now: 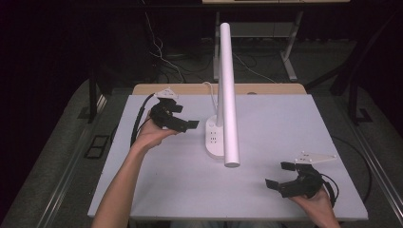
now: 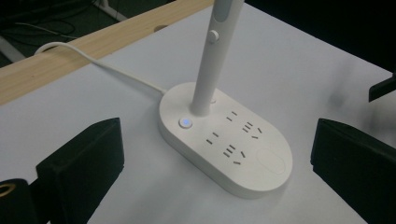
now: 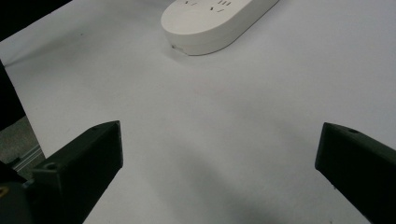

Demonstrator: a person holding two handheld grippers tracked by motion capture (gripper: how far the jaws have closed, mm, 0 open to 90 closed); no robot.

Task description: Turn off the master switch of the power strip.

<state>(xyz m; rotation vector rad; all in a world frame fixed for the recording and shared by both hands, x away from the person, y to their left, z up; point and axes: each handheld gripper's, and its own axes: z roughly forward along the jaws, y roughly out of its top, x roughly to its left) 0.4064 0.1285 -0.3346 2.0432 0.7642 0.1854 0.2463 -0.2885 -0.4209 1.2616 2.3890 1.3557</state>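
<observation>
Fingers (image 2: 84,158) of left gripper (image 1: 183,116) spread wide, empty, framing lamp base (image 2: 224,140) just ahead, not touching. Base sits mid-table (image 1: 266,123), blue button (image 2: 186,122) lit, sockets on top, stem (image 1: 227,90) rising from it, cord (image 2: 107,67) trailing toward wooden edge (image 2: 84,46). Right gripper (image 1: 281,175) near front right of base, well apart, fingers (image 3: 84,158) likewise spread, holding nothing.

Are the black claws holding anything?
No. The left gripper and the right gripper are both open and empty, near the white desk lamp's oval base.
</observation>
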